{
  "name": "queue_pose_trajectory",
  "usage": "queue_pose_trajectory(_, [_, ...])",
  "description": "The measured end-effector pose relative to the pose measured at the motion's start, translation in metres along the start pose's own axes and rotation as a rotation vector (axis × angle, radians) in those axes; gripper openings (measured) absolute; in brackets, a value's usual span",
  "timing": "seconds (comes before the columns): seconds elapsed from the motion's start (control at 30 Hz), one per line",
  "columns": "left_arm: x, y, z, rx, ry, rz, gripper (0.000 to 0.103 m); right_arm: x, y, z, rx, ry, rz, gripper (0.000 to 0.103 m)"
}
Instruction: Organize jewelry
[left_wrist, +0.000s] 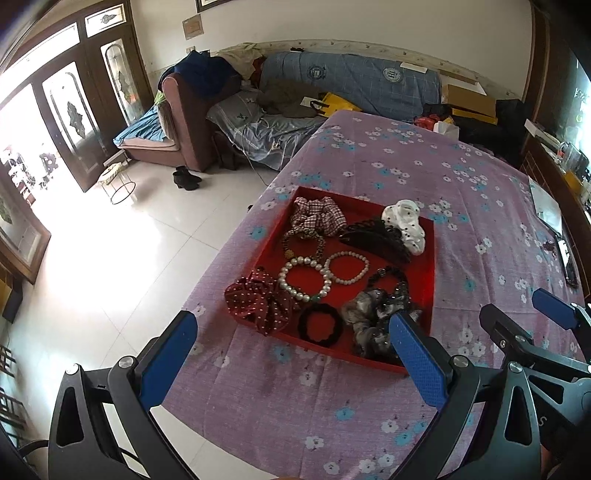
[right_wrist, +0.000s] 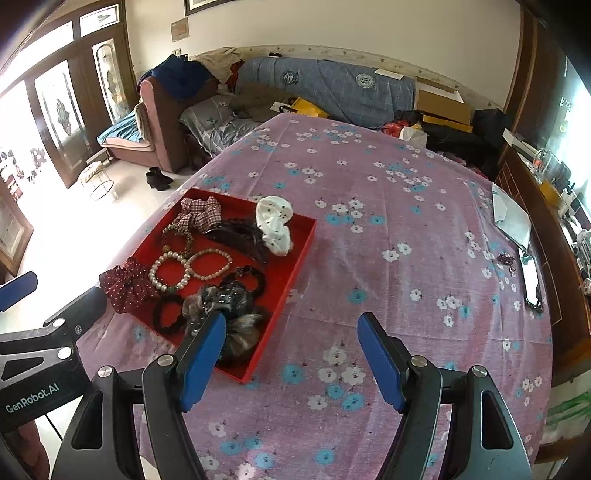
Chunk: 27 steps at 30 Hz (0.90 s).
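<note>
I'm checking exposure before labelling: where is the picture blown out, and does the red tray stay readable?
Left wrist view: door and floor wash out white, straight edges bow, red tray sharp. Right wrist view: same glare at left, tray clear, small dark beads far right too small to read.

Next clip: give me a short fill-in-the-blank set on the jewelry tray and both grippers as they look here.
1. The scrunchies and bracelets lie in a tray coloured ____.
2. The white scrunchie sits at the tray's ____ corner, seen from the grippers.
3. The left gripper and right gripper both have their jaws ____.
4. The tablecloth is printed with ____.

Missing words: red; far right; open; flowers
</note>
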<state>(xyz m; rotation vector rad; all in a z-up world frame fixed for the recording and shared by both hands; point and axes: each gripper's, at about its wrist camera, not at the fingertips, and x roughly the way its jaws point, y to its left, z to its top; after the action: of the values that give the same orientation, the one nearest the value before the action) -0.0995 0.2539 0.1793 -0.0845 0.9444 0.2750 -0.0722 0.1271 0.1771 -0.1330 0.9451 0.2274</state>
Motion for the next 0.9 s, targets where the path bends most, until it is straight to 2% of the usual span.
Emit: queue_pose_trajectory(0.9, [0.060,0.033,0.015,0.008,0.101,-0.067,0.103,0.042,0.038,0.009,0.018,0.093,-0.036,0.078])
